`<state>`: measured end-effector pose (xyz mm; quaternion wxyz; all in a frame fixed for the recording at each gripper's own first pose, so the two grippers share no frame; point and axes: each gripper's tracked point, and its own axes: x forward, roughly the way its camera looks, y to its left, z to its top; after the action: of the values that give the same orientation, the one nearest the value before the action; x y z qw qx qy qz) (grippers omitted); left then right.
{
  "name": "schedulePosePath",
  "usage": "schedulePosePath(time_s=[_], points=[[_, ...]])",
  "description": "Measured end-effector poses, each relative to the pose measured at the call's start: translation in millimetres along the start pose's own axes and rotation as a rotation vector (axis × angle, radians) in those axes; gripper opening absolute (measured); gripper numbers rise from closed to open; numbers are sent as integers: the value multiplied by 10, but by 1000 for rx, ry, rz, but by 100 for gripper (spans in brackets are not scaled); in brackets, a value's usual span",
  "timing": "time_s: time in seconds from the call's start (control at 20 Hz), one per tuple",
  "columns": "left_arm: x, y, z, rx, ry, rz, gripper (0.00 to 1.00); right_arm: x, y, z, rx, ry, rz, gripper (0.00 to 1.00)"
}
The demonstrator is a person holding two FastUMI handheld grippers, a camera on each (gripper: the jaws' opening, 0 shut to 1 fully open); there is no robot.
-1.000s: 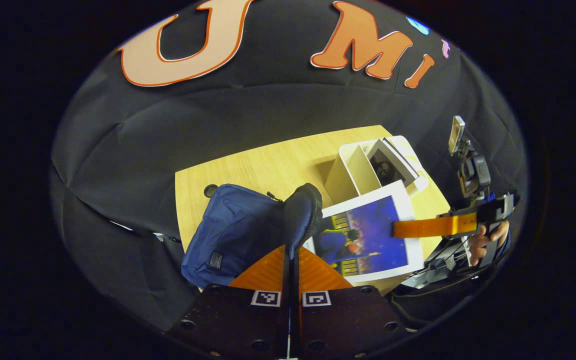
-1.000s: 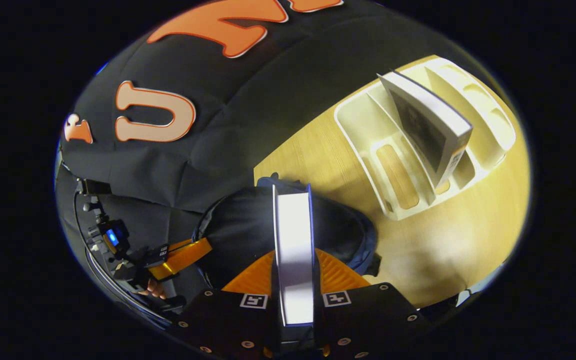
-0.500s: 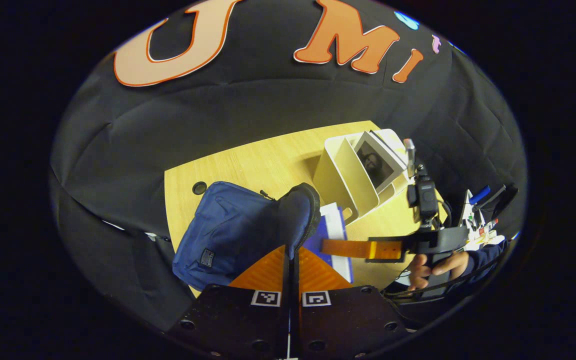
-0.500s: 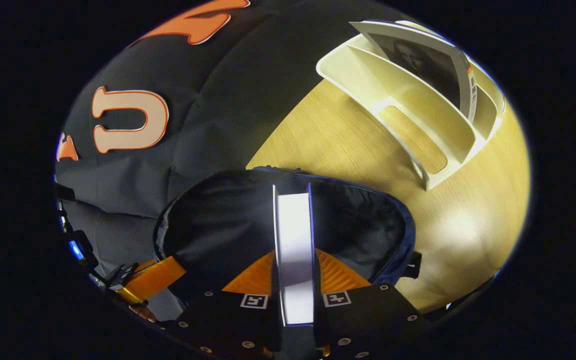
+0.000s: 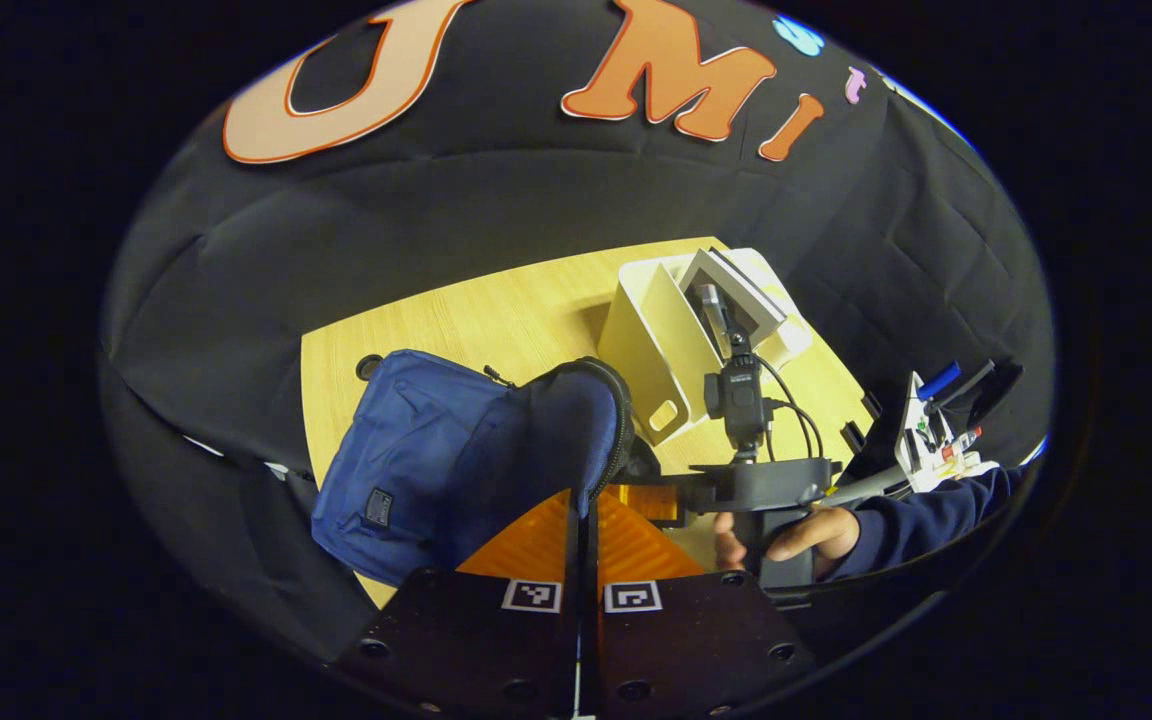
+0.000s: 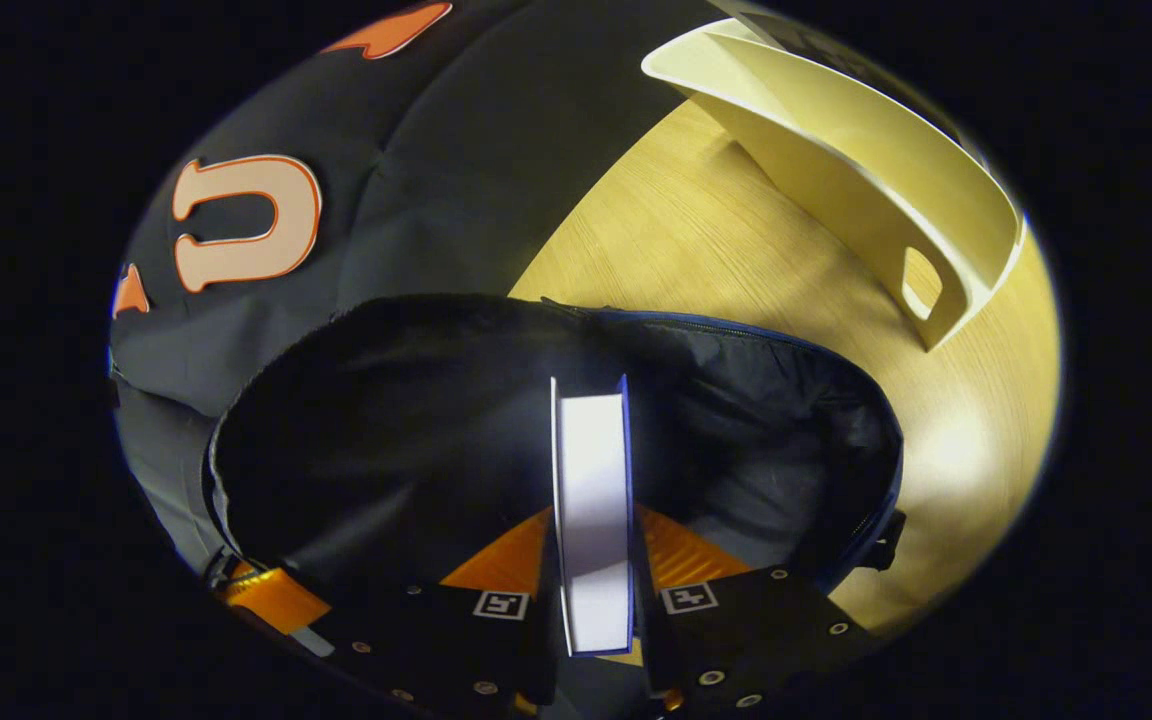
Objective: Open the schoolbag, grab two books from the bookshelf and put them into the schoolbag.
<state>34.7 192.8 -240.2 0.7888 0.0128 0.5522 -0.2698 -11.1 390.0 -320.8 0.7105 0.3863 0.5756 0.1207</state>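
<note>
- Navy schoolbag (image 5: 436, 465): left claw (image 5: 584, 505) pinches its flap, lower centre, keeping the mouth open.
- Right claw (image 6: 591, 545) clamps book (image 6: 591, 500), edge-first into the opening.

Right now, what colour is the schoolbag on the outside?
Dark blue. The schoolbag shows its outside best in the left gripper view.

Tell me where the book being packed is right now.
In the right gripper view, the book sits clamped in the right gripper, edge-on, inside the schoolbag mouth.
</note>
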Motion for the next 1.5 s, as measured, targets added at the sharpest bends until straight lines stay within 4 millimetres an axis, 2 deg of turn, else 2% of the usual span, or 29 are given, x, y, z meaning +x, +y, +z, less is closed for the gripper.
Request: schedulePosePath(time_s=[0.05, 0.1, 0.15, 0.2, 0.25, 0.35, 0.5, 0.6, 0.7, 0.95, 1.15, 1.4, 1.5], points=[[-1, 5, -20, -14, 0, 0, 2, 21, 1, -25, -6, 28, -15, 58], [5, 19, -33, -25, 1, -3, 1, 15, 9, -63, -15, 63, -19, 44], [8, 22, -36, -39, -1, -4, 2, -13, 34, -76, -33, 78, -19, 76], [8, 31, -49, -43, -4, 0, 2, -52, 14, -59, -58, 74, -36, 52], [10, 38, -41, -48, -5, 4, 2, -98, -13, -7, -88, 62, -54, 87], [20, 56, -26, -53, -13, 13, 2, -195, -81, 51, -148, 70, -93, 97], [23, 85, -13, -54, -15, 35, 2, -436, -20, 111, -221, 71, -102, 97], [55, 61, -66, -61, -3, 28, 2, -597, 33, 239, -271, 42, -107, 97], [81, 54, -75, -55, 1, 33, 2, -854, 55, 424, -335, -11, -127, 97], [130, 33, -75, -47, 11, 38, 2, -1597, -87, 1021, -519, -145, -266, 97], [177, 10, -87, -44, 19, 35, 2, -2101, -236, 1429, -579, -162, -367, 97], [229, 1, -93, -57, 21, 38, 2, -2489, -486, 1964, -652, -158, -496, 97], [257, -7, -100, -65, 21, 35, 2, -2489, -514, 2127, -677, -151, -515, 97]])
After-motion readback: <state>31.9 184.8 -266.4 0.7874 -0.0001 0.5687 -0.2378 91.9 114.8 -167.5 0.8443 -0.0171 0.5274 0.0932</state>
